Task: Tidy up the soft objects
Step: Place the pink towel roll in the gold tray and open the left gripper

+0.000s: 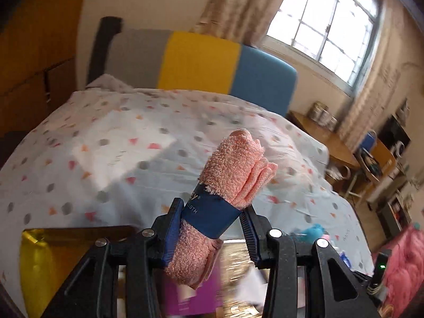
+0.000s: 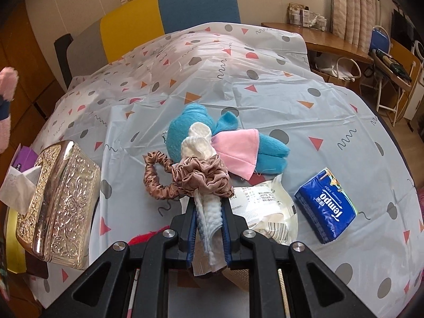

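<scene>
Glossy patterned bedcover (image 2: 265, 84); left claw (image 1: 212, 220) pinches fluffy pink cloth (image 1: 235, 164), right claw (image 2: 209, 225) pinches white pads (image 2: 209, 212).

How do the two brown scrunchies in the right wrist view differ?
The thin scrunchie is slim, smooth and forms an open ring; the full scrunchie is bulky and heavily ruffled. The thin one lies left, on the tablecloth; the full one lies at the right gripper's tips. Both are shiny brown.
</scene>
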### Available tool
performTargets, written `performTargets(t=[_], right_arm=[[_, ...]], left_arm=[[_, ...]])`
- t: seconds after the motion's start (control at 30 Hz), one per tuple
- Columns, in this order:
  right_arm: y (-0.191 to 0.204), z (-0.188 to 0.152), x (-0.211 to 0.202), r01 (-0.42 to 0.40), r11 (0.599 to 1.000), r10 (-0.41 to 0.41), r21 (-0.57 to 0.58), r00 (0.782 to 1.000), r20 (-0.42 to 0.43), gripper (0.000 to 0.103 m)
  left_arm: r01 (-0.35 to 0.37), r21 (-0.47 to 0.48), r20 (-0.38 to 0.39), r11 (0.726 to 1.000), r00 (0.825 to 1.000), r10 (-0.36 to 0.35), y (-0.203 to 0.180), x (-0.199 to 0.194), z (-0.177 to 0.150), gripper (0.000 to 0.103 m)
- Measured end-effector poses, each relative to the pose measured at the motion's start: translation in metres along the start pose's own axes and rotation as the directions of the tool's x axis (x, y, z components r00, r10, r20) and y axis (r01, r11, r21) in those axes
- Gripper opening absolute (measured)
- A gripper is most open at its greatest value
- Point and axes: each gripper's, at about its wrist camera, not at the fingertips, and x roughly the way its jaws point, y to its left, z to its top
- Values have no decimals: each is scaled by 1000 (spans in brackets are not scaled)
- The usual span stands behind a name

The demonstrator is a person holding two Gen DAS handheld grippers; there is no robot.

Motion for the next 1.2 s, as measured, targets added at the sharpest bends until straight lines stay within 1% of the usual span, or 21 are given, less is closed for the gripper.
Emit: performTargets(t=[0.1, 0.13, 0.23, 0.33, 0.43, 0.5, 0.57, 0.6, 0.67, 0.77, 0.8, 0.83, 0.87, 0.9, 0.97, 1.03, 1.13, 1.2], right_arm=[[5, -1, 2, 8, 1000, -8, -28, 1000, -7, 15], [6, -1, 2, 10, 999, -10, -33, 1000, -8, 15], [8, -2, 4, 18, 999, -19, -42, 1000, -16, 15], [9, -3, 6, 27, 999, -28, -47, 999, -22, 15], [11, -3, 7, 32, 998, -34, -55, 999, -28, 15], [11, -4, 8, 36, 998, -38, -60, 999, -32, 15], [13, -4, 9, 44, 997, -47, -65, 998, -35, 15], [14, -5, 9, 47, 997, -49, -67, 998, -35, 15], [14, -4, 9, 50, 996, -52, -69, 998, -34, 15], [15, -4, 8, 54, 996, -56, -69, 998, -34, 15], [15, -4, 8, 55, 996, -58, -70, 998, -35, 15], [15, -4, 8, 57, 996, -60, -71, 998, -34, 15], [16, -4, 8, 59, 996, -61, -73, 998, -34, 15], [16, -4, 9, 60, 995, -63, -75, 997, -35, 15], [16, -4, 9, 62, 995, -65, -77, 997, -36, 15], [16, -4, 10, 63, 995, -66, -81, 997, -36, 15], [17, -4, 10, 68, 994, -71, -84, 997, -37, 15], [17, -4, 10, 68, 994, -71, -83, 997, -37, 15]], left_arm=[[-66, -55, -2, 996, 998, 66, 46, -9, -20, 44], [-95, -73, -12, 993, 995, 94, 63, -13, -31, 44], [-152, -114, -37, 982, 988, 149, 99, -23, -66, 44], [-201, -150, -86, 968, 978, 189, 123, -25, -103, 44], [-218, -196, -127, 956, 972, 195, 137, -26, -131, 44], [-203, -239, -146, 950, 974, 171, 140, -31, -148, 44], [-171, -255, -131, 952, 981, 142, 134, -38, -158, 44], [-154, -265, -129, 952, 984, 124, 130, -39, -160, 44], [-97, -281, -140, 955, 988, 59, 121, -37, -160, 44], [-61, -285, -157, 957, 987, 16, 109, -27, -157, 46], [-50, -298, -164, 953, 986, 1, 108, -23, -156, 49], [-52, -301, -168, 952, 986, 1, 107, -20, -156, 52], [-71, -283, -171, 956, 985, 23, 104, -18, -156, 59], [-96, -254, -166, 962, 985, 54, 100, -18, -156, 63], [-126, -213, -151, 969, 984, 95, 96, -20, -159, 65], [-173, -166, -147, 971, 978, 149, 95, -23, -164, 65], [-240, -114, -126, 964, 966, 226, 95, -28, -171, 66], [-264, -100, -115, 959, 961, 252, 97, -32, -175, 68]])
